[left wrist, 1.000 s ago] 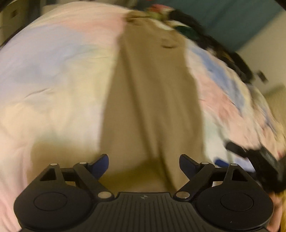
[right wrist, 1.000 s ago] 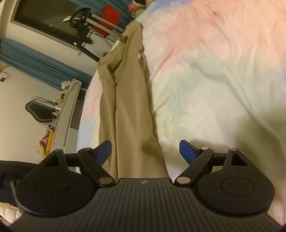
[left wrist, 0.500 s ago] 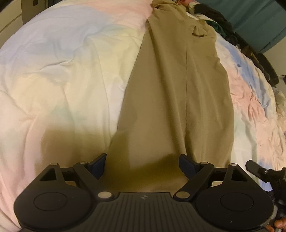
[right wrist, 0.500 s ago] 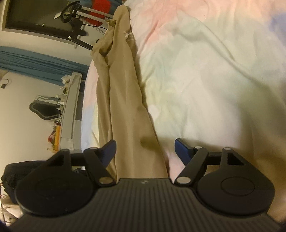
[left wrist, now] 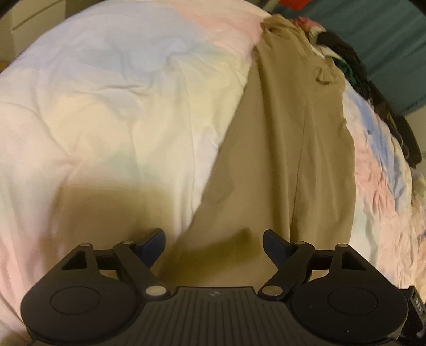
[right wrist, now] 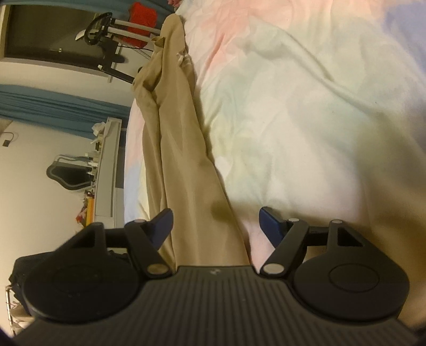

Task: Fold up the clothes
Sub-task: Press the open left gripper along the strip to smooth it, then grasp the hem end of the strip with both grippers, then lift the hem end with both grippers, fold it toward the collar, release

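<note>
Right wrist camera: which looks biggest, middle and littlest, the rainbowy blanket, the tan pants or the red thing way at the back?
1. Pastel blanket: fills most of the view.
2. Tan pants: a long strip running away from the right gripper.
3. Red thing: tiny, but it is far away, so its true size is unsure.

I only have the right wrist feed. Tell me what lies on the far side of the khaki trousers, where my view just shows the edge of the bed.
Observer: In the left wrist view, a dark pile of clothes sits on the bedspread beyond the khaki trousers.
Operator: Report the left gripper's state.
Observer: The left gripper is open, its jaws spread wide, with the near end of the trousers between them and nothing gripped.
Operator: Say whether the trousers lie flat from that side.
Observer: Mostly flat, with a long crease down the middle; a small loop of fabric sticks up near the far end.
</note>
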{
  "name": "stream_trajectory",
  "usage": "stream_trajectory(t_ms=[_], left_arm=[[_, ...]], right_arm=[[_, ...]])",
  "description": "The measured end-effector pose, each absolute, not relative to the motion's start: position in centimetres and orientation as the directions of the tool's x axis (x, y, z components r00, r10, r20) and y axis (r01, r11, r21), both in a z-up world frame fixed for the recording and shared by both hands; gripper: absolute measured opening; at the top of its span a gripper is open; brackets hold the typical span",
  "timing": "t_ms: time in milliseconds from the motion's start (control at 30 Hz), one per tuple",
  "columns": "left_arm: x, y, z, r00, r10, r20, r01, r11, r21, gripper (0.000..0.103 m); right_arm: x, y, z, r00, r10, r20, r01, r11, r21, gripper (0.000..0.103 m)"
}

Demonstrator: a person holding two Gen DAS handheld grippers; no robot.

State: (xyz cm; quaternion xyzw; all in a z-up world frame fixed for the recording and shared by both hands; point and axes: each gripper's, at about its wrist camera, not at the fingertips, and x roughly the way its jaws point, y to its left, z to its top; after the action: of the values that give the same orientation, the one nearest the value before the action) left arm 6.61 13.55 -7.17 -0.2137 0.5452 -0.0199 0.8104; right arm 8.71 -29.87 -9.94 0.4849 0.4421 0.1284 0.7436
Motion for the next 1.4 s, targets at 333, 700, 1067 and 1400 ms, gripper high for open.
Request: stream_trajectory(t_ms=[333,700,1067,1400], left_arm=[[4.1,13.0,-7.7,0.333,-0.257,-0.907,-0.218,0.915,-0.339,0.045],[1.5,14.1,-4.9,0.435,-0.354,-0.828,-0.204,0.857,-0.473,0.004],[-1.0,15.6,6.4,0.644,-0.556,-0.525,0.002,0.688,-0.726,0.003],[-9.3,14.8,8.6,0.624,-0.609,-0.489,0.079,0.672,-0.736,0.002]], right_arm=[[8.1,-26.5,-10.8,0.426,0.714,-0.555,0.187,0.531,0.826,0.065],[7.7,-26.2,-8.4,0.439,0.679,-0.588,0.152,0.589,0.794,0.009],[7.2,-31.0,4.7,0.664,0.627,-0.407,-0.057,0.585,0.809,0.008],[-1.1,-32.8,5.6,0.708,0.619,-0.340,-0.135,0.591,0.795,0.008]])
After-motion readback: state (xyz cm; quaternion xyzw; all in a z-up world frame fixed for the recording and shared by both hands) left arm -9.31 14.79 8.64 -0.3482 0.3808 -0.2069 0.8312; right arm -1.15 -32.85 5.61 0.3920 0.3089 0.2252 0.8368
